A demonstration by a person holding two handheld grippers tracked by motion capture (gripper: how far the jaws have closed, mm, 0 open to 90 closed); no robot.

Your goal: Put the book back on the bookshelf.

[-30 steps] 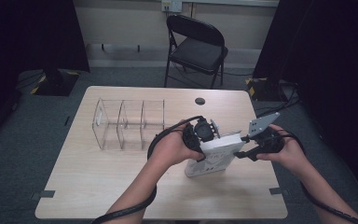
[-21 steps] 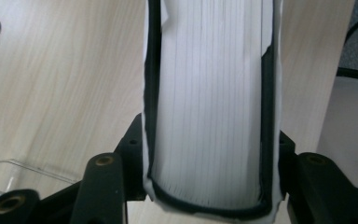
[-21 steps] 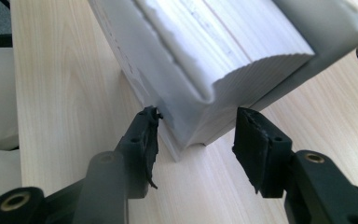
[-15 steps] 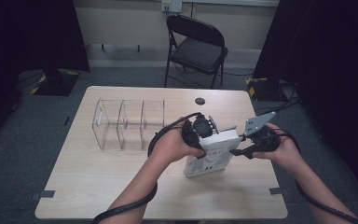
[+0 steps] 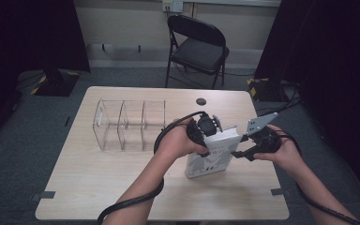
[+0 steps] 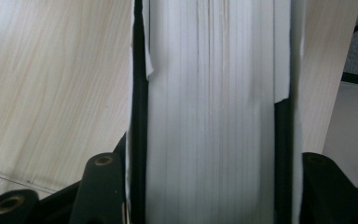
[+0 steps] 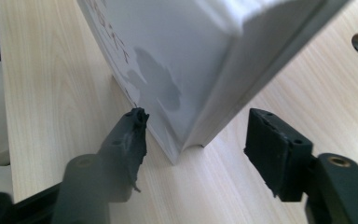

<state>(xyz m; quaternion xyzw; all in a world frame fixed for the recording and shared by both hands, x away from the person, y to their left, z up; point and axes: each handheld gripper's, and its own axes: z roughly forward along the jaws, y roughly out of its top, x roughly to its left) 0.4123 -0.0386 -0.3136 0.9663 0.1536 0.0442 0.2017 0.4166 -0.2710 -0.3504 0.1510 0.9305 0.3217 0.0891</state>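
The left hand-held gripper [image 5: 205, 131] is clenched on the top edge of a white book [image 5: 212, 157], page block [image 6: 209, 116] between its jaws. The right hand-held gripper [image 5: 243, 151] has just been opening; its jaws straddle the book's lower corner [image 7: 186, 144] without pressing. The book stands tilted on the desk [image 5: 98, 173], right of a clear divided organizer [image 5: 129, 124]. Its cover lettering is too blurred to read.

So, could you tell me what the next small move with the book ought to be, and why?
Probably carry the book toward the clear divided organizer. The left gripper is clamped on its page block, while the right gripper, whose jaws have just been opening, only straddles a lower corner without touching, so it should back away first.
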